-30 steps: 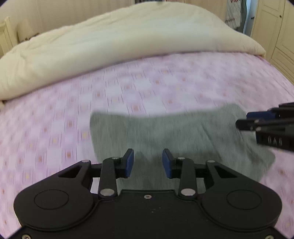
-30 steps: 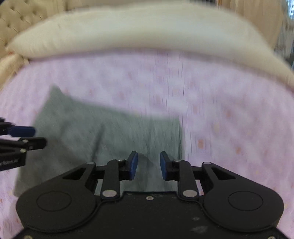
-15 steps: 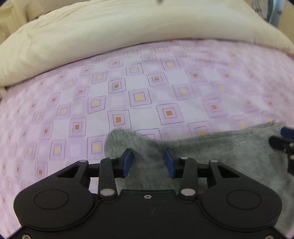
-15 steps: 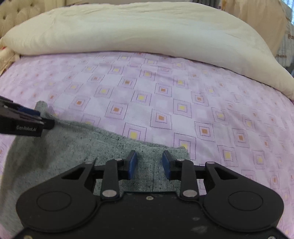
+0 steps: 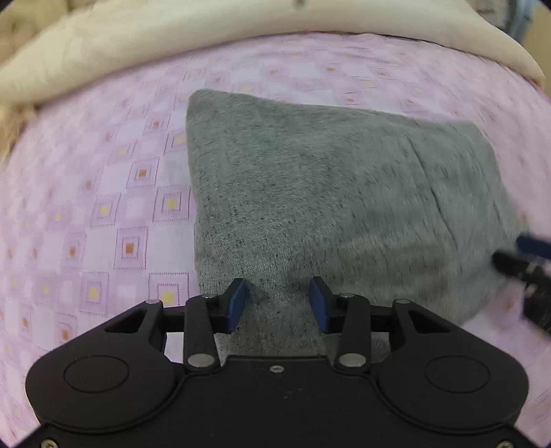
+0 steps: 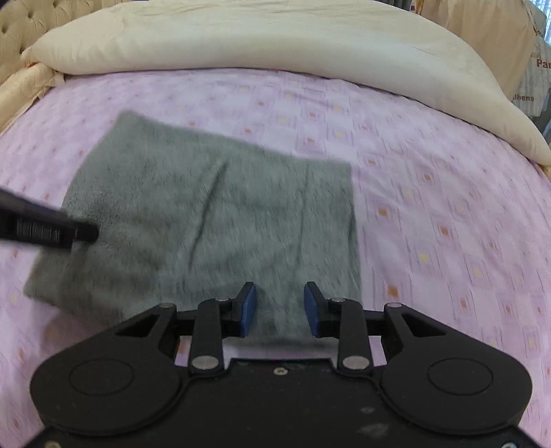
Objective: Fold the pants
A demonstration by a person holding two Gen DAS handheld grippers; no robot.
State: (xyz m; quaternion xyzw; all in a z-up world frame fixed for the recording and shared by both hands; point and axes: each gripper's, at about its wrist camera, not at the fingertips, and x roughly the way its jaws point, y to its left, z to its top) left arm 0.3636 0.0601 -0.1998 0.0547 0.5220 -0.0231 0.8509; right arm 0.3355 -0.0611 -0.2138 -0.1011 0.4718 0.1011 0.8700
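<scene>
The grey pants [image 5: 327, 189] lie folded into a flat, roughly square stack on the pink patterned sheet [image 5: 86, 206]. My left gripper [image 5: 279, 303] hovers over the near left edge of the stack. It is open, with flat cloth showing in the gap and neither pad pressing on it. My right gripper [image 6: 279, 308] is open in the same way over the near right edge of the pants [image 6: 224, 213]. Each view catches the other tool: the right gripper [image 5: 516, 255] at the right border, and a black finger of the left one [image 6: 51, 232] at the left.
A cream duvet [image 6: 275, 34] is heaped across the far side of the bed, also in the left wrist view [image 5: 172, 44]. A tufted beige headboard [image 6: 13, 27] stands at the far left. Pink sheet [image 6: 447, 206] surrounds the pants on all sides.
Both grippers have drawn back from the far edge of the cloth to its near edge and sunk lower. The whole folded stack now lies ahead of them. Both pairs of jaws stand slightly wider.
</scene>
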